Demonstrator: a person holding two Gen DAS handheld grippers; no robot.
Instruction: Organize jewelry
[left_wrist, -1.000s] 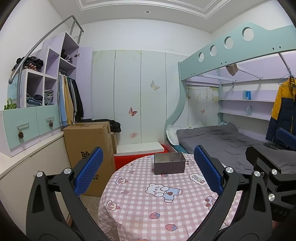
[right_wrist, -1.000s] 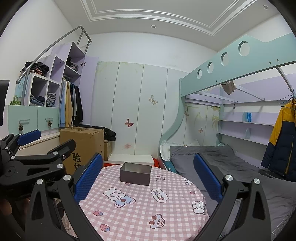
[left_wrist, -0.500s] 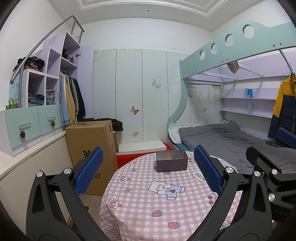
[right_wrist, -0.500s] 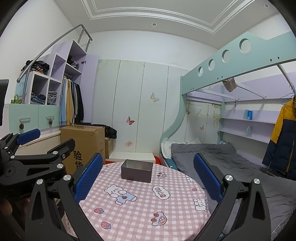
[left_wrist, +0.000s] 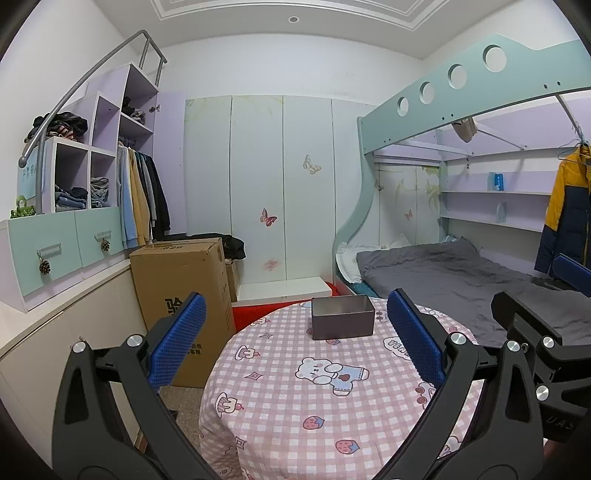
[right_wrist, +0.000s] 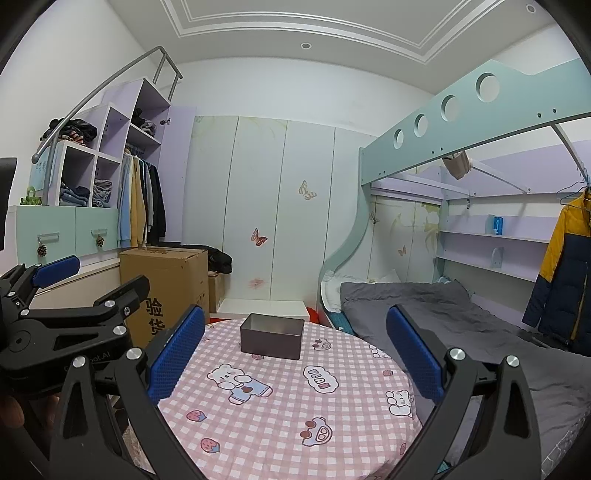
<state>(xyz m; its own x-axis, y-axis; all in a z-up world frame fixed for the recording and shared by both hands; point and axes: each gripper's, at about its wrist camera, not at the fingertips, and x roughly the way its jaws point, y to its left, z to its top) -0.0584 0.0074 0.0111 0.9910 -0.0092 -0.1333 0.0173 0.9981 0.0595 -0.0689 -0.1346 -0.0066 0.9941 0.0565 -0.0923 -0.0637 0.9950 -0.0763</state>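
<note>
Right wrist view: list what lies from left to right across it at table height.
left gripper → cardboard box → grey metal box on the table → bed → hanging yellow and navy jacket

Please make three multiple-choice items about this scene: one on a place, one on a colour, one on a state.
1. Where does the grey metal box stand?
A. on the bed
B. on the round table, far side
C. on the cardboard carton

2. What colour are the gripper pads?
A. blue
B. red
C. green

3. How are the left gripper and right gripper?
A. both shut
B. one holds the box
C. both open, holding nothing

Answers: 1 B, it sits on the checked cloth; 2 A, the pads show blue; 3 C, wide gaps, nothing between.
</note>
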